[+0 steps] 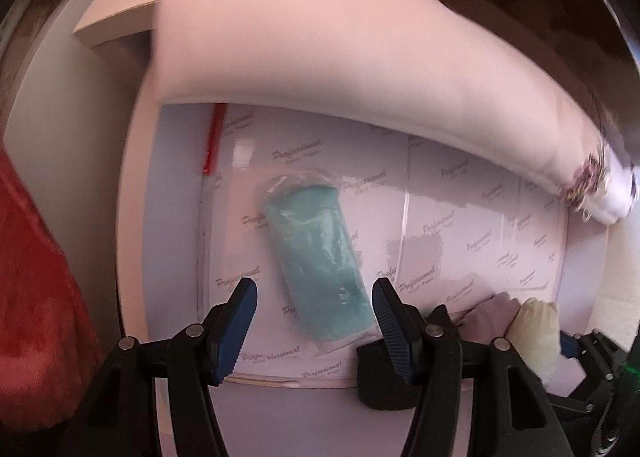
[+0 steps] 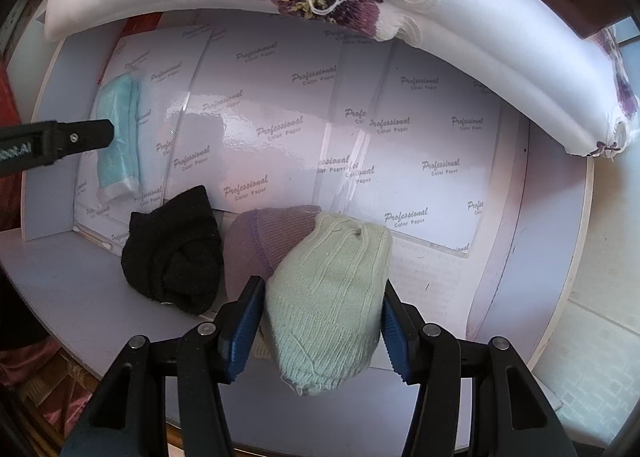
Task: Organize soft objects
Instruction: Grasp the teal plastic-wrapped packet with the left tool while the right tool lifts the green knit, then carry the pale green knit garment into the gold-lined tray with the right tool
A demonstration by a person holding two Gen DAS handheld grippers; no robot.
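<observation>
A teal soft roll in clear plastic [image 1: 316, 257] lies on the white shelf board [image 1: 460, 197]. My left gripper [image 1: 314, 289] stands open straight above the roll, its pads apart from it on both sides. The same teal roll [image 2: 118, 137] shows at the far left of the right wrist view, with one left finger [image 2: 80, 137] over it. My right gripper [image 2: 322, 285] is shut on a pale green knitted roll [image 2: 332, 297], pointing down. A mauve knitted roll [image 2: 256, 245] touches the green one, and a black sock roll [image 2: 176, 253] sits to its left.
A white folded cloth with purple embroidered flowers [image 2: 440, 17] overhangs the back of the shelf. Glossy printed paper sheets [image 2: 280, 105] line the board. A red fabric [image 1: 36, 257] hangs at the left, and tiled floor [image 2: 600, 337] lies off the right edge.
</observation>
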